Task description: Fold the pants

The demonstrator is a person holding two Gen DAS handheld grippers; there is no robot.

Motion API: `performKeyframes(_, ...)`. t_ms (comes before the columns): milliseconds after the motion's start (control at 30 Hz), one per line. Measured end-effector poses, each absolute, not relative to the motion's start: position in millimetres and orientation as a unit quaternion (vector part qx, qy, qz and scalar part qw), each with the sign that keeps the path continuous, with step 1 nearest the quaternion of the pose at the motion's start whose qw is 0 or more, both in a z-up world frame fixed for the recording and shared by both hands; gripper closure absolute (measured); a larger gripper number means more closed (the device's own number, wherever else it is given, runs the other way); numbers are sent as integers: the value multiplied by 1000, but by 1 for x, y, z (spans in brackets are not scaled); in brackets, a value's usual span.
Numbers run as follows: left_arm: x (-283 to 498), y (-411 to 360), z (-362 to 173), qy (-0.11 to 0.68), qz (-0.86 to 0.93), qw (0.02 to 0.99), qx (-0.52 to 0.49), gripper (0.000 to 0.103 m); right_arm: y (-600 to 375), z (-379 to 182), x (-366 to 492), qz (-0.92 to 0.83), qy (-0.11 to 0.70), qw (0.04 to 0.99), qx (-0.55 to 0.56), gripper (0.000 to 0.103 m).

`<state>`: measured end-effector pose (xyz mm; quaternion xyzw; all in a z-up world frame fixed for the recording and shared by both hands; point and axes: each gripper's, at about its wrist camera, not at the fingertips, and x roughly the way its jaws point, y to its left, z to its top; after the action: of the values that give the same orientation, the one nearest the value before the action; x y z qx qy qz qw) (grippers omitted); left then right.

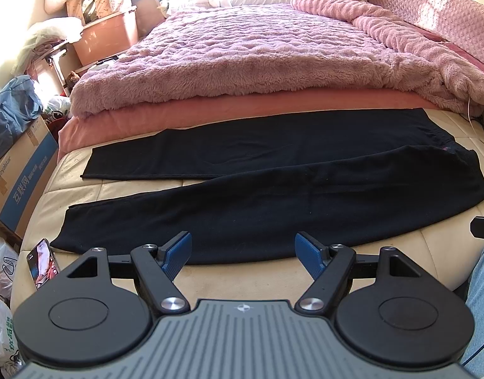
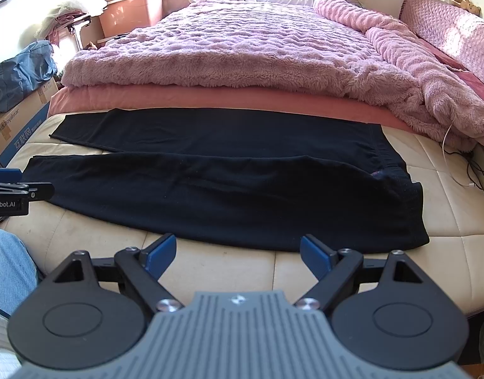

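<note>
Left wrist view shows black pants (image 1: 273, 189) spread flat across the cream mattress (image 1: 431, 252), legs splayed leftward, waistband right, with the left gripper (image 1: 243, 254) and right gripper (image 2: 237, 255) both wide apart, empty, near the hem-side edge.

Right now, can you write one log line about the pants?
pants: flat on bed, unfolded, legs apart | left gripper: open, empty | right gripper: open, empty | fold: not begun
</note>
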<state>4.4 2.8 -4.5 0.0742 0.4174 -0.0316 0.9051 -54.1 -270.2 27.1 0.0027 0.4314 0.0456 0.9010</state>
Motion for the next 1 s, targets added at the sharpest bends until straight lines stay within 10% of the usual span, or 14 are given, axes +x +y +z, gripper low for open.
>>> performKeyframes(1000, 6, 6, -5, 419, -32, 904, 76, 16, -269, 27, -54, 48, 435, 899, 1, 21)
